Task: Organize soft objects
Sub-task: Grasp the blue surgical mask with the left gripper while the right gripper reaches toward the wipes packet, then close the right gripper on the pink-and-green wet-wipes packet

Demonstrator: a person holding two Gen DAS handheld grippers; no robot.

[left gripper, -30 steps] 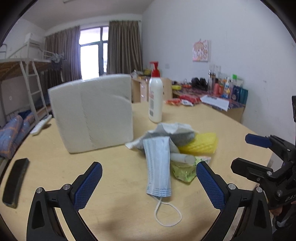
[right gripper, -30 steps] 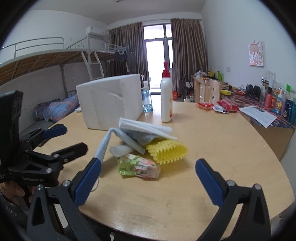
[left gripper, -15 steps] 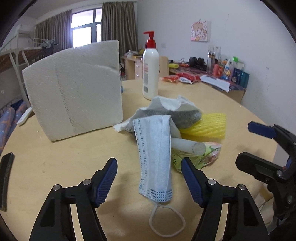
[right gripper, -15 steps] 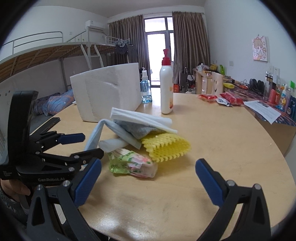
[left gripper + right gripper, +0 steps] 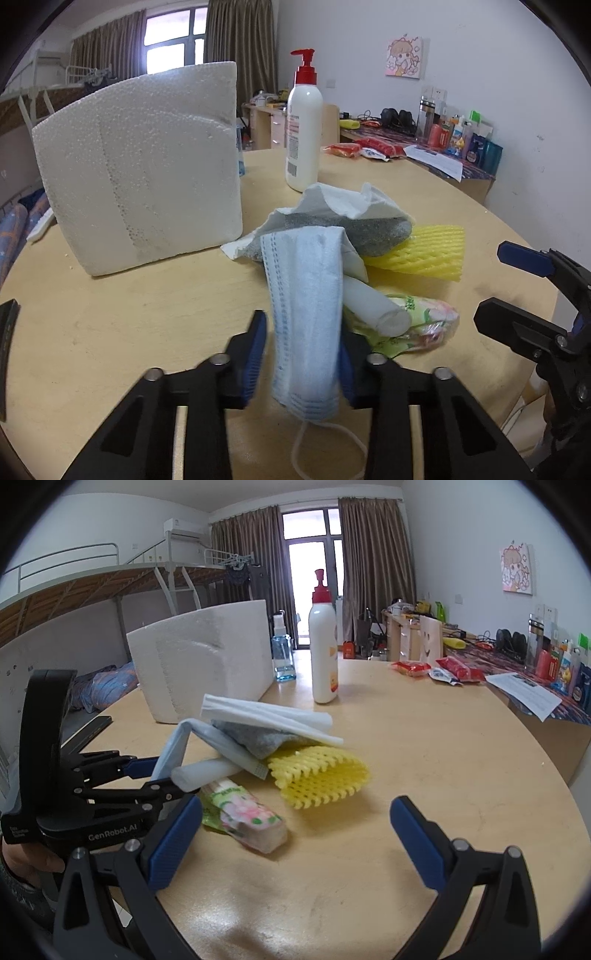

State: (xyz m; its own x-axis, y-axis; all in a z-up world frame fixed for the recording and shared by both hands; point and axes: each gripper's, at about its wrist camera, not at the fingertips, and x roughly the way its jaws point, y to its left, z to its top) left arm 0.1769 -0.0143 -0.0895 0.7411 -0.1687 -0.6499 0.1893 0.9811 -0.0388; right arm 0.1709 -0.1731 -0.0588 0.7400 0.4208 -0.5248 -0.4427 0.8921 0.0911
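Left wrist view: left hand-held gripper [image 5: 301, 354] closing around one face mask [image 5: 304, 295]; right hand-held gripper [image 5: 295, 834] spread.

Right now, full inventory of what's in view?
face mask: 1, light blue, draped off the pile's front, between the left claw's pads
tissue: 1, white, top of pile
grey cloth: 1, under the tissue
foam net: 1, yellow, pile's right side
white tube: 1, on the packet
tissue packet: 1, green and pink, pile's front
foam block: 1, white, upright behind the pile
pump bottle: 1, white, red pump
spray bottle: 1, clear blue, beside the block
table: 1, light wood
left claw: closing around the mask
right claw: open, empty
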